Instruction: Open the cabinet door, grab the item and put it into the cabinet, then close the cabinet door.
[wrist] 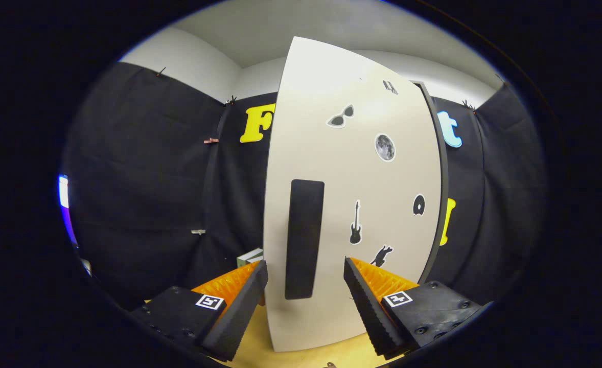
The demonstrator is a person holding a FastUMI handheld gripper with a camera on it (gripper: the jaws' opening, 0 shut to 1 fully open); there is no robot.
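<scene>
Facing cabinet door | tongs spread, straddling its handle | small box behind, left

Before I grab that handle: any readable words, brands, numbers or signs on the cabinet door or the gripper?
No readable words or numbers.
Cabinet door: picture stickers only, sunglasses, moon, guitar, and three more too small to make out.
Black handle: blank.
Gripper, fingers open either side of the handle: square coded markers, patterns, not text.
</scene>
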